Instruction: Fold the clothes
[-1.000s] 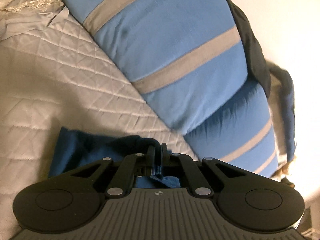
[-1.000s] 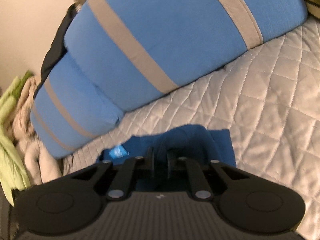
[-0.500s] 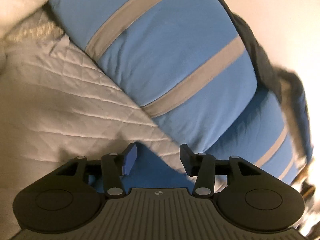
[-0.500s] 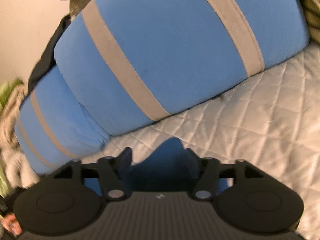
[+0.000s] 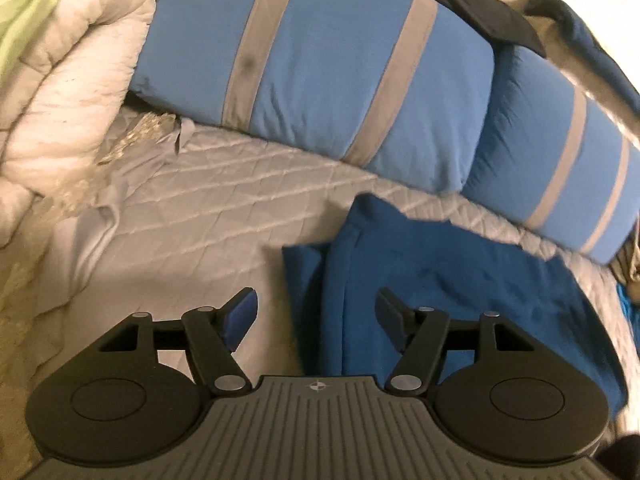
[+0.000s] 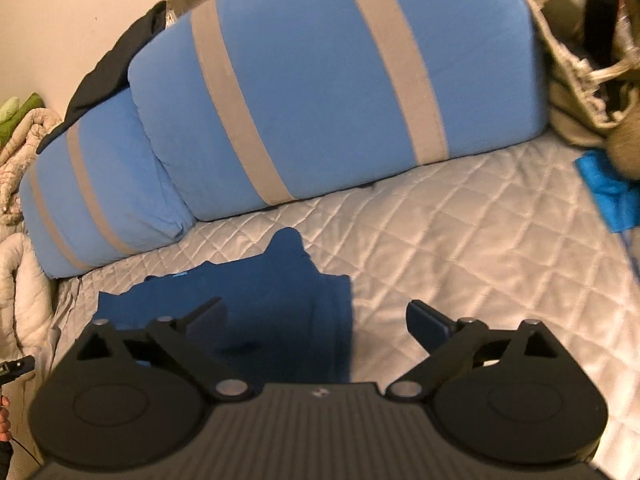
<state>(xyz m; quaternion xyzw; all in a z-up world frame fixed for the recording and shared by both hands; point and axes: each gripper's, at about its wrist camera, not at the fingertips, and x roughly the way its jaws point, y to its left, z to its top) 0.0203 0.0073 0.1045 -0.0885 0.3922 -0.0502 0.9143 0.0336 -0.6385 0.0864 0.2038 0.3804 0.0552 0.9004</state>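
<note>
Garment: a dark blue garment (image 5: 460,292) lies crumpled on the bed (image 5: 208,200), just in front of the striped pillows; in the right wrist view it (image 6: 272,312) shows below the larger pillow, with a point of cloth sticking up toward it.
Left gripper (image 5: 316,312): fingers moderately apart and just been opening; nothing is pinched, the left edge of the garment lies below the gap and the pads do not press on it.
Right gripper (image 6: 316,320): fingers spread wide, just been opening; the garment's right edge lies beneath the gap, untouched by either pad.
Pillows: two blue pillows with grey stripes (image 5: 320,68) lean side by side at the far edge of the bed, touching each other; a dark cloth (image 5: 480,4) lies draped over their top.
Bed cover: pale grey, diamond-quilted, carries garment and pillows.
White quilt (image 5: 60,92): rolled up left of the pillows.
Woven bag (image 6: 588,60): right of the pillows, with a bright blue cloth (image 6: 612,188) just in front of it.
</note>
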